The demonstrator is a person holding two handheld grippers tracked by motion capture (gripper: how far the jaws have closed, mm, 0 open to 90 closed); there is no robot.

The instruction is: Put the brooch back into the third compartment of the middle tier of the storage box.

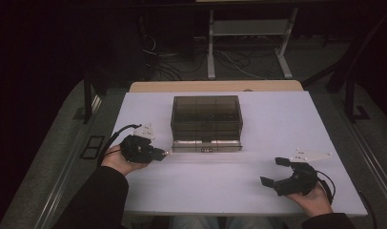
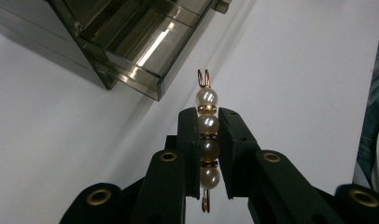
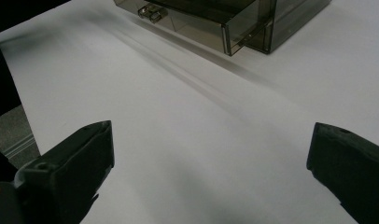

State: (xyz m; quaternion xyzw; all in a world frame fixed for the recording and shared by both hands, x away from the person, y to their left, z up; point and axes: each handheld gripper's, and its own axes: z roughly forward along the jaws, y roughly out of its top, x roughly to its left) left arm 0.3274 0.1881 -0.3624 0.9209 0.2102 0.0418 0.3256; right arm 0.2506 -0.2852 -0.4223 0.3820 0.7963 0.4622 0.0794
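Observation:
A smoky transparent drawer box (image 1: pixel 207 117) stands at the middle of the white table (image 1: pixel 258 124), with its bottom drawer (image 1: pixel 207 146) pulled out toward me. My left gripper (image 1: pixel 160 153) is just left of that drawer, shut on a pearl bead pin (image 2: pixel 207 135) with gold spacers and copper wire loops; the pin's tip points at the drawer's corner (image 2: pixel 150 84). My right gripper (image 1: pixel 276 171) rests open near the table's front right, with nothing between its jaws. In the right gripper view the drawer (image 3: pixel 211 21) and its handle (image 3: pixel 149 13) lie far ahead.
Beyond the table's far edge are a wooden board (image 1: pixel 215 86), metal desk legs (image 1: pixel 210 47) and loose cables (image 1: pixel 229 62) on the floor. A dark frame post (image 1: pixel 88 98) stands at the left, another at the right (image 1: pixel 349 95).

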